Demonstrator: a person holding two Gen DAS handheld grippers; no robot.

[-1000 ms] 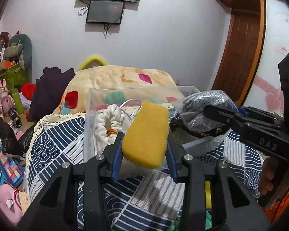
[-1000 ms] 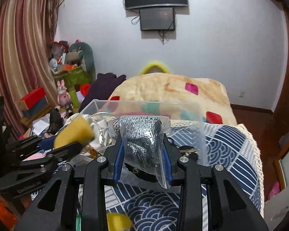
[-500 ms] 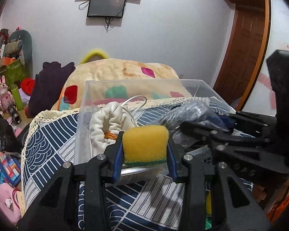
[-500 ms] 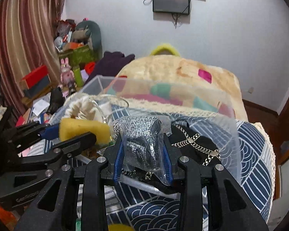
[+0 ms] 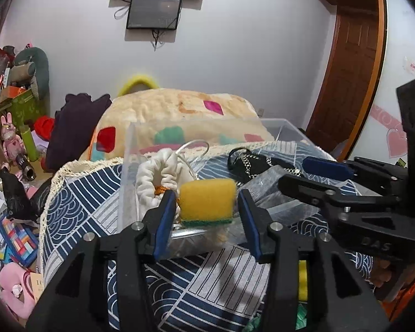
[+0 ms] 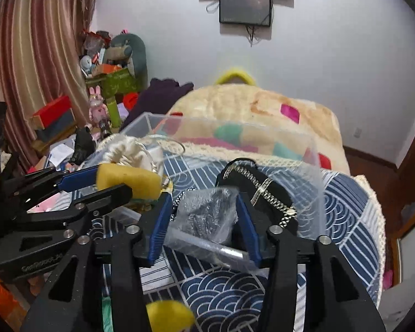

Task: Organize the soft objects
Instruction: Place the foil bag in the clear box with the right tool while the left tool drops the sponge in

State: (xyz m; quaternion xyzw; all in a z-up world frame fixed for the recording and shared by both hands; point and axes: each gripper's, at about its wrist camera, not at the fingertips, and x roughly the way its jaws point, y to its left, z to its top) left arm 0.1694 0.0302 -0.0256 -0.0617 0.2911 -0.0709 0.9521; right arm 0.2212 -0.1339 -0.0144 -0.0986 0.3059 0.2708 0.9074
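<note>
A clear plastic box (image 5: 126, 166) (image 6: 312, 149) stands on the blue patterned bedspread. My left gripper (image 5: 206, 207) is open over its near edge; the yellow sponge (image 5: 206, 202) with a green base sits loose between the pads, inside the box. It also shows in the right wrist view (image 6: 130, 178). My right gripper (image 6: 204, 217) is open; the grey fabric in a clear bag (image 6: 207, 217) lies between its pads in the box. A white scrunchie (image 5: 160, 174) and a black item with a chain (image 6: 260, 188) lie in the box.
A cream blanket with coloured patches (image 5: 177, 119) is heaped behind the box. Toys, boxes and clutter (image 5: 13, 144) fill the floor at left. A striped curtain (image 6: 27, 55) hangs at left, a wooden door (image 5: 348, 83) at right. A yellow object (image 6: 168, 316) lies below my right gripper.
Both grippers moved down into the box and opened. The sponge and the bagged grey fabric were let go and now rest in the box.
</note>
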